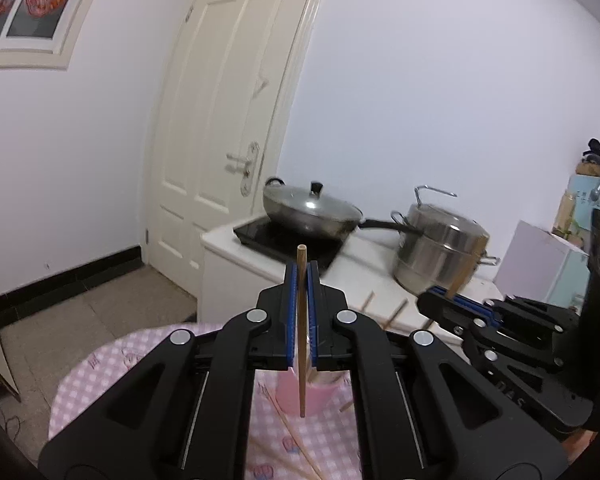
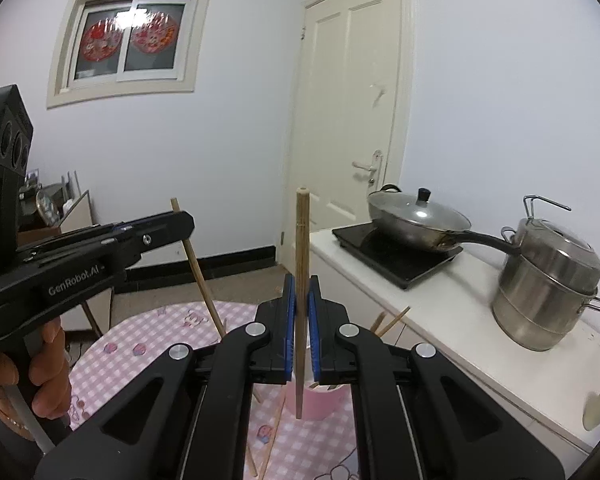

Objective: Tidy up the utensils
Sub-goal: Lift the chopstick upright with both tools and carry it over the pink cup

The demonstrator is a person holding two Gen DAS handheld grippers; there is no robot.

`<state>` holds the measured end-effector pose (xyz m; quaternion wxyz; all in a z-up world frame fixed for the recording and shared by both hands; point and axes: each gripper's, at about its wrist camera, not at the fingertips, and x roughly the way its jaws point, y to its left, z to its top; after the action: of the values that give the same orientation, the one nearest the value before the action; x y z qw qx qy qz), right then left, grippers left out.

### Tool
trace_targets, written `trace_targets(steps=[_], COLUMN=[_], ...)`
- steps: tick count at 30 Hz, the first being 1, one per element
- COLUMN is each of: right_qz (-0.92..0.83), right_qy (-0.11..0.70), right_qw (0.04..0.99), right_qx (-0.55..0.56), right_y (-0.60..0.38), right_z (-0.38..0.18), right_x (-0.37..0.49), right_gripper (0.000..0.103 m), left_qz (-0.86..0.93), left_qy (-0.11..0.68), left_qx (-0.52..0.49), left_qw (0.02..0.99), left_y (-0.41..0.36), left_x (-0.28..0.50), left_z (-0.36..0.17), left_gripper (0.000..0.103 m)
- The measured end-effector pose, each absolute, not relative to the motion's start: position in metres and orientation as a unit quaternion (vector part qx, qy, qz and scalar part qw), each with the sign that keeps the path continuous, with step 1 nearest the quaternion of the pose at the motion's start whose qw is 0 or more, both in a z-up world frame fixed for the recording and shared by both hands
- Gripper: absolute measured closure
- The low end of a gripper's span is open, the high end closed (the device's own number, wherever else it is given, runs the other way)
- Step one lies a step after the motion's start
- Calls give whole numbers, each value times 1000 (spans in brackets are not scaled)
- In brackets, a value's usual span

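Wooden and pale, a single chopstick (image 1: 301, 332) stands nearly upright in the left wrist view, clamped between the blue pads of the left gripper (image 1: 301, 270), whose jaws are closed tight on it. Its lower tip hangs just above a pink cup (image 1: 320, 398) that stands on a table with a pink checked cloth (image 1: 100, 376); more chopsticks (image 1: 296, 446) lie loose on the cloth. To the right, the right gripper (image 1: 446, 294) also pinches a chopstick that slants upward. Beyond, a lidded wok (image 1: 312, 210) sits on a black induction hob (image 1: 284, 240) beside a steel steamer pot (image 1: 440, 254) on a white counter. In the right wrist view, the right gripper (image 2: 301, 280) is clenched on a thicker-looking chopstick (image 2: 301, 300), held upright over the same pink cup (image 2: 324, 402), from which other chopstick ends (image 2: 392, 320) poke out. On the left, a hand (image 2: 46, 376) holds the left gripper (image 2: 186, 220), whose chopstick (image 2: 198, 268) leans over the checked cloth.
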<state>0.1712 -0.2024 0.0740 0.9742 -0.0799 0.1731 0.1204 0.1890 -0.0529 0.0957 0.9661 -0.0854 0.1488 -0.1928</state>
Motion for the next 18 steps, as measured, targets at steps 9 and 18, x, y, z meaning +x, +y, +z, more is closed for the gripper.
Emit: trace_targets(steps=[9, 18], right_qz=[107, 105], right_qy=[142, 154], right_qw=[981, 980], right_qx=[-74, -67], right_y=[-209, -214], right_z=[70, 55], right_x=[187, 211], right_gripper=[98, 98], left_qz=[-163, -175], left_qy=[128, 126], left_qx=[-90, -120], left_qw=[974, 969], left_y=[-61, -68], left_x=[223, 262], left_z=[105, 92], left_gripper=[98, 98])
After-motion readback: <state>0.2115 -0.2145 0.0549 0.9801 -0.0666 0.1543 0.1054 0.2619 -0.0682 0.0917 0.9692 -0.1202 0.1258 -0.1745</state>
